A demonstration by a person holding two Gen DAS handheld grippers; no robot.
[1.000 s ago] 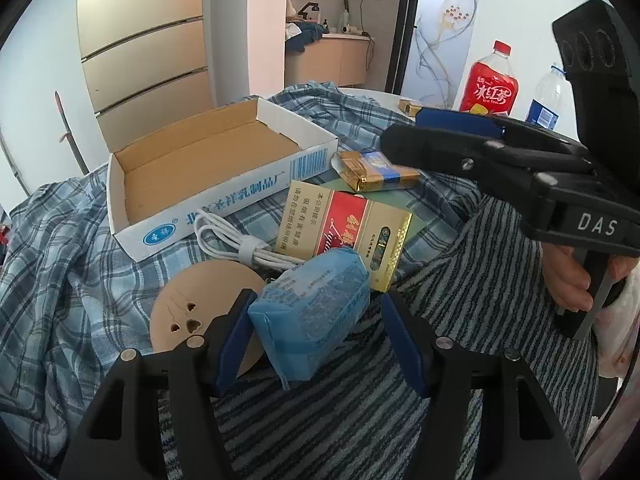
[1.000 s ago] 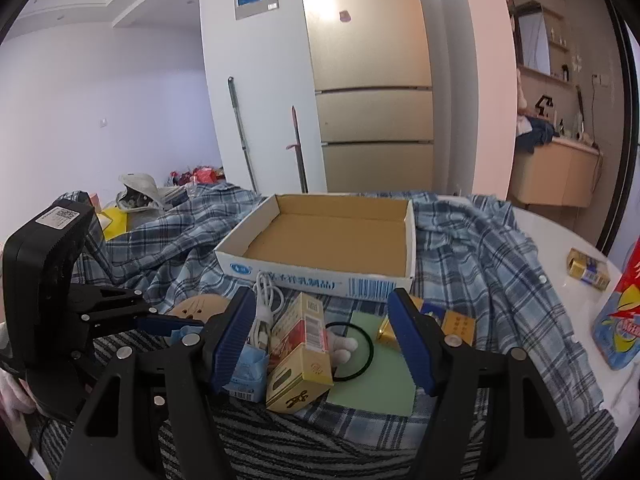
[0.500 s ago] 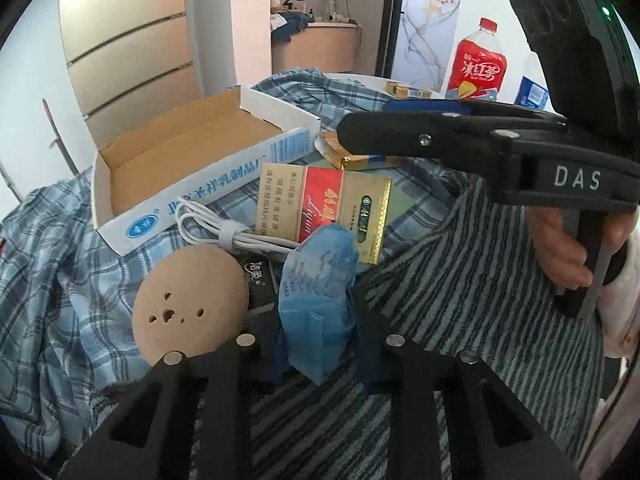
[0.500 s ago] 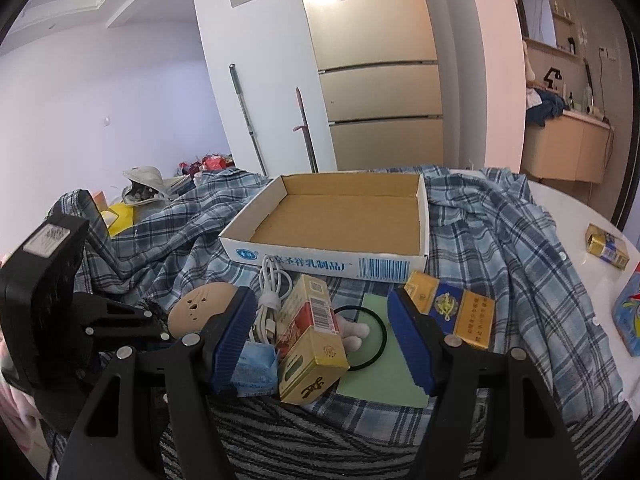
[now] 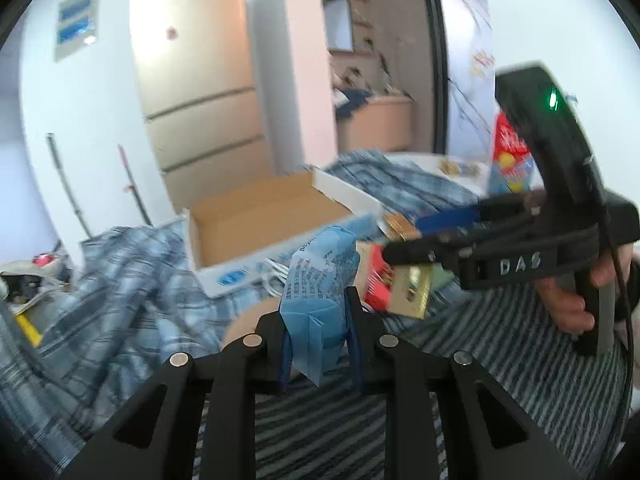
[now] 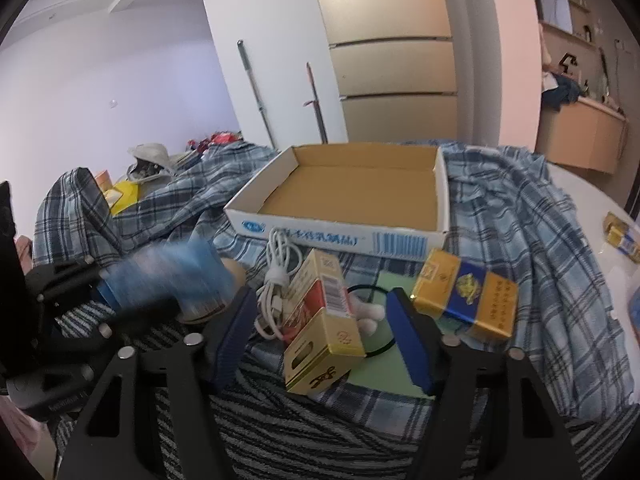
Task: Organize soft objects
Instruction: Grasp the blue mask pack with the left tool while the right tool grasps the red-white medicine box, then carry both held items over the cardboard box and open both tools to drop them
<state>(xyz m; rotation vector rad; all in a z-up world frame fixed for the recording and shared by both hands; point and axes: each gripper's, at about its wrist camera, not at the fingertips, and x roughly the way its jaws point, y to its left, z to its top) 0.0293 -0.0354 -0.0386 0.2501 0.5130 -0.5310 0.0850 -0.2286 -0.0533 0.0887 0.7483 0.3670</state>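
My left gripper [image 5: 318,344] is shut on a soft blue tissue pack [image 5: 320,280] and holds it up above the cloth, in front of the open cardboard box [image 5: 256,220]. The pack shows blurred in the right wrist view [image 6: 176,276], left of the box [image 6: 352,196]. My right gripper [image 6: 320,336] is open and empty, its jaws either side of a red and gold carton [image 6: 324,320]. It shows at the right of the left wrist view [image 5: 480,236].
A white cable [image 6: 276,280], a black ring [image 6: 372,320] on a green sheet [image 6: 396,364], a yellow and blue pack [image 6: 468,296] and a round wooden disc [image 5: 248,320] lie on plaid cloth [image 6: 520,220] and striped cloth [image 6: 300,432]. A red bottle [image 5: 512,156] stands at the back right.
My left gripper closed on the blue tissue pack and lifted it off the cloth toward the box. My right gripper stayed open and moved slightly closer to the carton.
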